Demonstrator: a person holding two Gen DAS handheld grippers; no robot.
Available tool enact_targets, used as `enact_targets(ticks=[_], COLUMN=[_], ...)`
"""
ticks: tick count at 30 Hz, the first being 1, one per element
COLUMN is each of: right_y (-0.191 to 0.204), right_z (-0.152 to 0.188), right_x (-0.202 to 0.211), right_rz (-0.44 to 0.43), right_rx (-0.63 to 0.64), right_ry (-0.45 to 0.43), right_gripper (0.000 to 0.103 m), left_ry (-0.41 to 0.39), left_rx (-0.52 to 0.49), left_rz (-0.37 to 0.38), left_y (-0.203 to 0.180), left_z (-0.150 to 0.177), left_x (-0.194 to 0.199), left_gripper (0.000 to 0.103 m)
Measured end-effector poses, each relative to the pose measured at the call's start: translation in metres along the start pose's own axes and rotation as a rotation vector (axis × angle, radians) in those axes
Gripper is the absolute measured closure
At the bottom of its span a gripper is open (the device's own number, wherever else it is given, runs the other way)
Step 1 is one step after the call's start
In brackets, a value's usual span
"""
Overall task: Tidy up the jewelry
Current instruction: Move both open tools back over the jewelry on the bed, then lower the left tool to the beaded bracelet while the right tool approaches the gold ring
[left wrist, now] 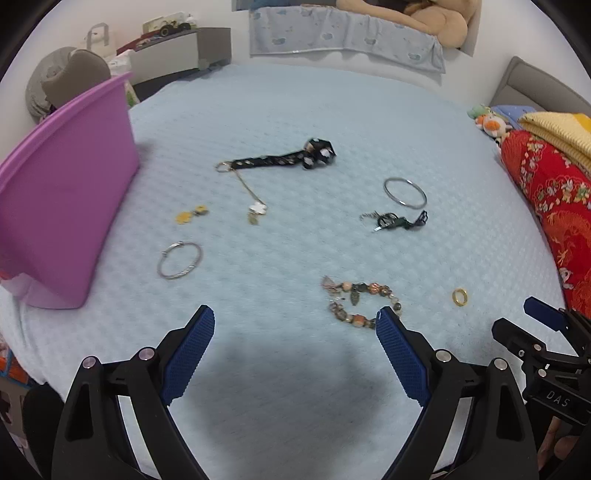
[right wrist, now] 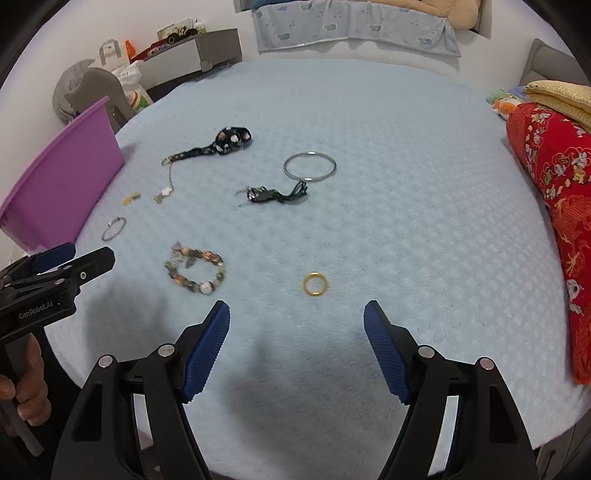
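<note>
Jewelry lies scattered on a light blue bed cover. A beaded bracelet (left wrist: 360, 301) (right wrist: 195, 271) lies just beyond my left gripper (left wrist: 295, 317), which is open and empty. A gold ring (right wrist: 315, 283) (left wrist: 460, 296) lies just ahead of my right gripper (right wrist: 296, 314), also open and empty. Farther off are a twisted silver bangle (left wrist: 180, 259) (right wrist: 113, 229), a plain silver bangle (left wrist: 404, 192) (right wrist: 309, 167), a black patterned strap with a gold chain (left wrist: 284, 157) (right wrist: 218, 144), a dark green tangled piece (left wrist: 397, 220) (right wrist: 275, 194) and yellow earrings (left wrist: 190, 214) (right wrist: 131, 198).
A purple plastic bin (left wrist: 62, 206) (right wrist: 55, 188) stands on the bed at the left. A red patterned blanket (left wrist: 554, 206) (right wrist: 557, 206) with a yellow one on top lies along the right edge. A hand (right wrist: 26, 380) holds the left gripper's handle. Pillows and a plush toy (left wrist: 417, 18) sit at the far end.
</note>
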State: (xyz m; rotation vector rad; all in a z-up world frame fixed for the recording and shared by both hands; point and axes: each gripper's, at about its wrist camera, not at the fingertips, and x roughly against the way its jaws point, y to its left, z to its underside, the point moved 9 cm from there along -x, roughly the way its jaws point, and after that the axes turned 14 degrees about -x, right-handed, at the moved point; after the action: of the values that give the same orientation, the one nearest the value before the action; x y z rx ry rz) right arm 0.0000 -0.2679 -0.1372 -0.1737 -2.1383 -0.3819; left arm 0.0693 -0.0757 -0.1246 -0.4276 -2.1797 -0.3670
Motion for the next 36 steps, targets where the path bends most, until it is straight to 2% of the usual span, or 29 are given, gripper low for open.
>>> enact_targets(ticks=[11,19,25,36], right_y=[-0.012,-0.025,-0.03,-0.028], right_z=[0.002,-0.004,-0.004,-0.005], right_x=[-0.036,-0.054,-0.061,-0.074], right_rz=[-0.009,-0.035,-0.051,-0.032], right_rx=[0.045,0.003,-0.026,0.006], right_ry=[0.042,0.048,0.052,0.052], right_gripper=[0.031,0.031,0.031,0.031], left_ry=[0.051,0.089,0.081,0.089], left_rx=[0.018,0.041,0.034,0.037], left_rz=[0.011,0.019,0.023,0.005], left_y=[-0.027,-0.037,-0.046,-0.052], left_z=[0.004,0.01,0.008,0.011], left_x=[-0.039,-0.056,-0.059,-0.071], left_gripper=[0.016,0.016,0.016,0.016])
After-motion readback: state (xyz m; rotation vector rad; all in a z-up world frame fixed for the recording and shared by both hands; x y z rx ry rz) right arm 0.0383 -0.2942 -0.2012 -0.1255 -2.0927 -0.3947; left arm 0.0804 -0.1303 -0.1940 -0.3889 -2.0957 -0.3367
